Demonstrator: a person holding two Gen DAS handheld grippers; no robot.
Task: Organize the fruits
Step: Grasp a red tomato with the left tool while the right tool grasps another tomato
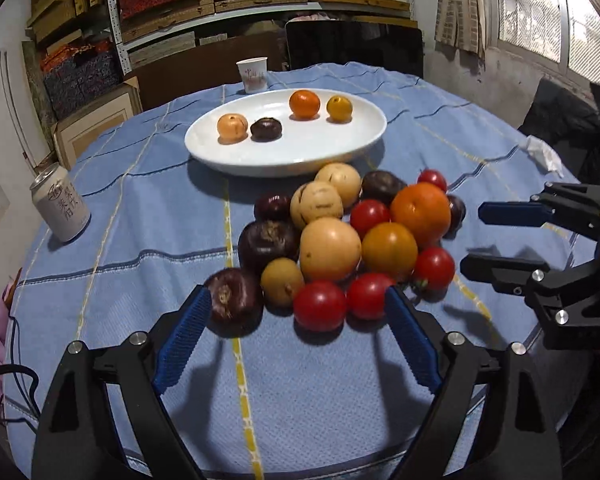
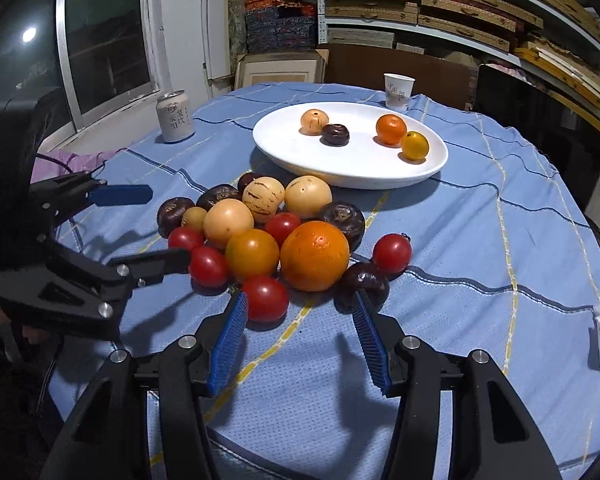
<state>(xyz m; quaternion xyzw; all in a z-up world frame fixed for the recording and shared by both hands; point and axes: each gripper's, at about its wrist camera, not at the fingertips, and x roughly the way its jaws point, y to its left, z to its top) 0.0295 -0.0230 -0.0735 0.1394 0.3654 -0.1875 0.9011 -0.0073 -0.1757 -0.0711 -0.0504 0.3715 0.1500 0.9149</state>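
On the woven blue cloth (image 1: 140,280) | round glossy fruits (image 1: 340,240) heaped | left tongs (image 1: 298,308) wide, empty | right tongs (image 2: 300,312) parted, empty

- My left gripper (image 1: 298,300) is wearing matte black plastic arms, each finger faced with a ribbed blue pad (image 1: 184,344).
- Round silver screw heads (image 1: 75,346) are shining at its pivots.
- My right gripper (image 2: 300,304) is showing the same black frame, with triangular cut-outs and blue toothed pads (image 2: 370,344).
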